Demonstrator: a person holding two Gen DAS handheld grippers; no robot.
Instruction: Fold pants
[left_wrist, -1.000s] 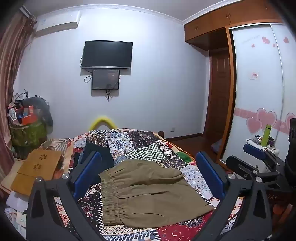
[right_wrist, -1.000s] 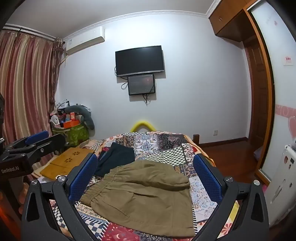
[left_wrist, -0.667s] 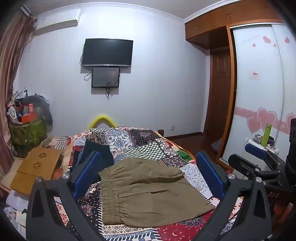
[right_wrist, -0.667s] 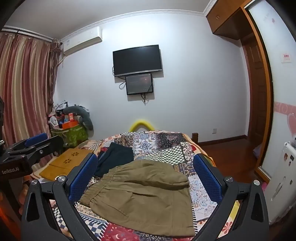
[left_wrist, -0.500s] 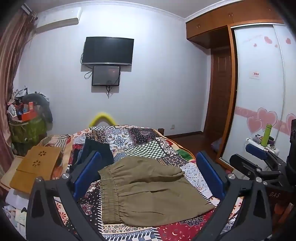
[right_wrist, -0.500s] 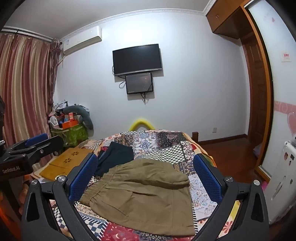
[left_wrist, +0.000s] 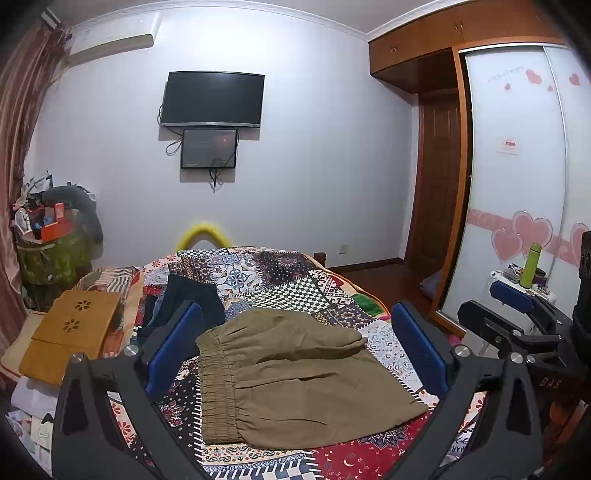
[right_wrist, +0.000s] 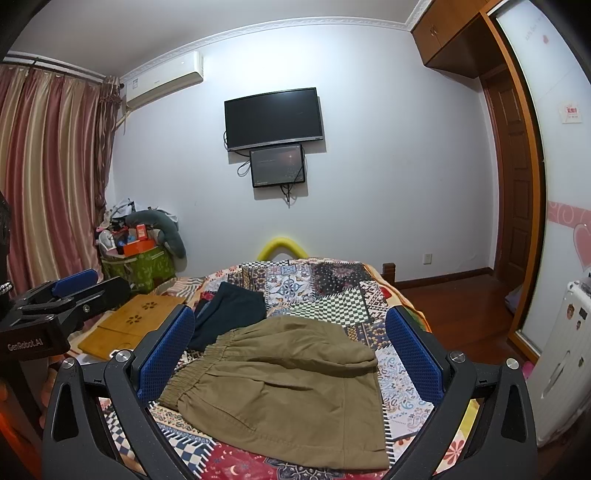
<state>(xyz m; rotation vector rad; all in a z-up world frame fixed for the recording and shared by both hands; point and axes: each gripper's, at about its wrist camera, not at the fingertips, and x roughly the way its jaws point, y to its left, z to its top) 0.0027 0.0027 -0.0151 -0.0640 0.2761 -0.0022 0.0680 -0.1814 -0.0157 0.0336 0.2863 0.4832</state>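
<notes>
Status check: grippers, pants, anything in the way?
Left gripper open, right gripper open, both off the cloth. Olive pants folded on the quilt. Dark garment at the waistband corner.

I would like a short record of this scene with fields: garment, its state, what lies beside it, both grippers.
garment: olive pants on the quilt
state: folded into a wide flat shape, waistband toward the left
beside: dark garment, touching the pants' far left corner; wooden tray further left
left gripper: open, holds nothing, above the pants
right gripper: open, holds nothing, above the pants
</notes>
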